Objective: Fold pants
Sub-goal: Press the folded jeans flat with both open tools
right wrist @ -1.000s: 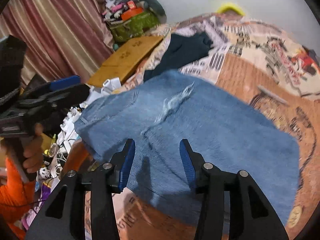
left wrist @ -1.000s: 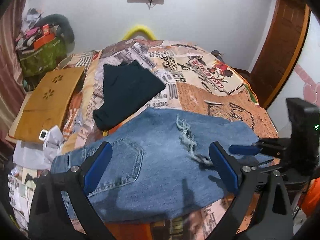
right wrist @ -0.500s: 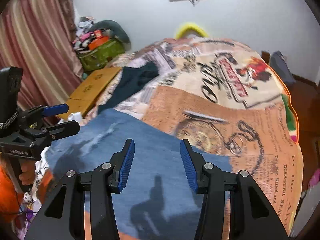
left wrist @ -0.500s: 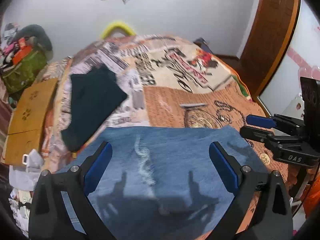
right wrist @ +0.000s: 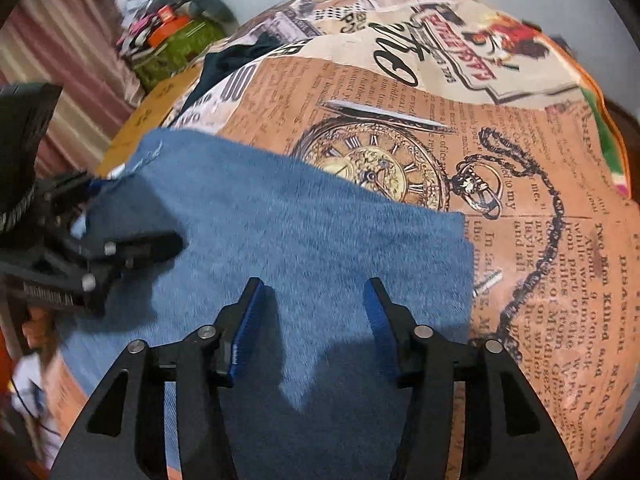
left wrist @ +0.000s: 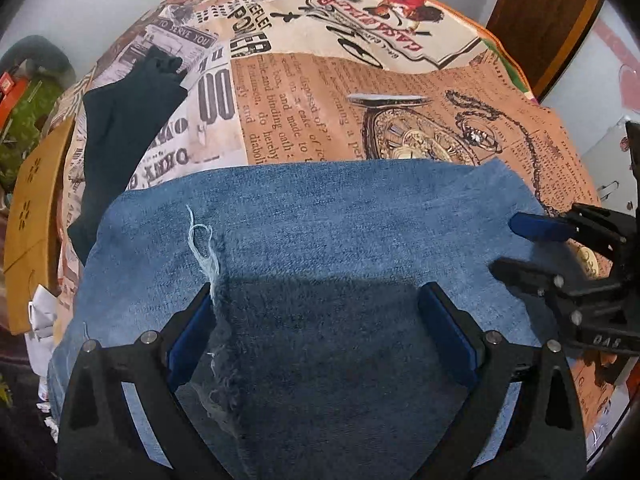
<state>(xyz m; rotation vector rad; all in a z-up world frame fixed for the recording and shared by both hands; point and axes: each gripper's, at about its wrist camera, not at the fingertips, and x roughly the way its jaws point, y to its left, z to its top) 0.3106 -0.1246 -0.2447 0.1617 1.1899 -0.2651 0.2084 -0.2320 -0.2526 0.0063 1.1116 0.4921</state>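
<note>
you hold your left gripper point(left wrist: 316, 328) and right gripper point(right wrist: 312, 320) just above blue denim pants point(left wrist: 320, 240), both spread wide and gripping nothing. the pants lie flat on a newspaper-print bedspread point(left wrist: 360, 100), seemingly folded at least once into a broad rectangle. a further fold looks likely; a dark garment point(left wrist: 120, 120) lies nearby.

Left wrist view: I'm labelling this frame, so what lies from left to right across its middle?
Wooden board → dark garment → jeans → right gripper, which reaches in from the right edge over the jeans' right side.
</note>
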